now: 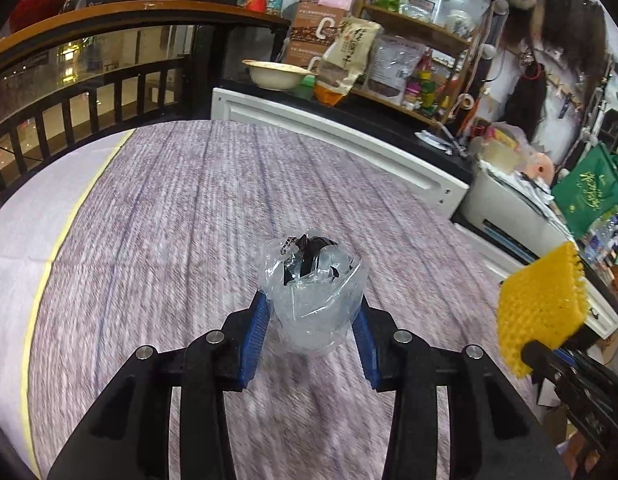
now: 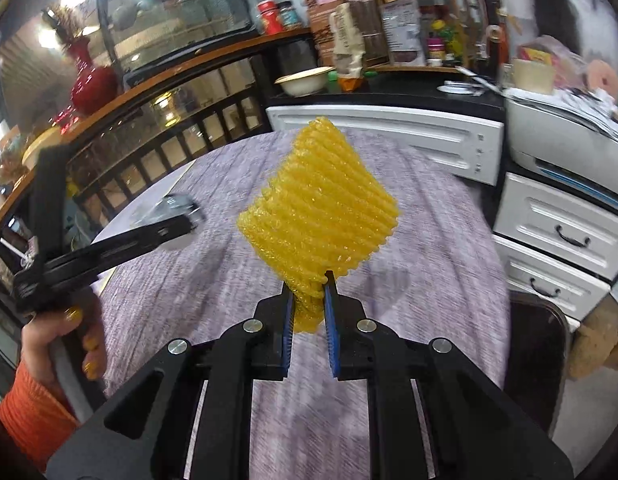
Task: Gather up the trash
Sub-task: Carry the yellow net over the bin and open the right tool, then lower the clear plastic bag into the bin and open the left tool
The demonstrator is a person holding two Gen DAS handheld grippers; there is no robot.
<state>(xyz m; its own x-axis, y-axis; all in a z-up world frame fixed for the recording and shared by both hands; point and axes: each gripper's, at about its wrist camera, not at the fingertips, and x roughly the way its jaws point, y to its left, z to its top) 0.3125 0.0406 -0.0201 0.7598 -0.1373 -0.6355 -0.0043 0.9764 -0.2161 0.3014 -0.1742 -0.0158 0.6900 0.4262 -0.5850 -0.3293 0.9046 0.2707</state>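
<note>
In the left wrist view my left gripper (image 1: 312, 304) is shut on a crumpled clear plastic wrapper (image 1: 314, 300) with dark scraps inside, lifted above the purple-grey tablecloth (image 1: 181, 208). My right gripper (image 2: 307, 296) is shut on the pinched lower corner of a yellow foam net sleeve (image 2: 321, 204), which stands up above the cloth. The same yellow sleeve (image 1: 539, 304) shows at the right edge of the left wrist view. In the right wrist view the left gripper (image 2: 181, 220) with its blurred wrapper appears at the left, held by a hand (image 2: 65, 344) in an orange sleeve.
White drawers (image 2: 557, 236) and a white cabinet panel (image 1: 341, 136) border the table's far and right sides. A printer (image 2: 565, 140) sits at the right. Cluttered shelves (image 1: 409, 52) and a cream bowl (image 1: 275, 74) stand behind. A dark wooden railing (image 1: 89, 92) runs at the left.
</note>
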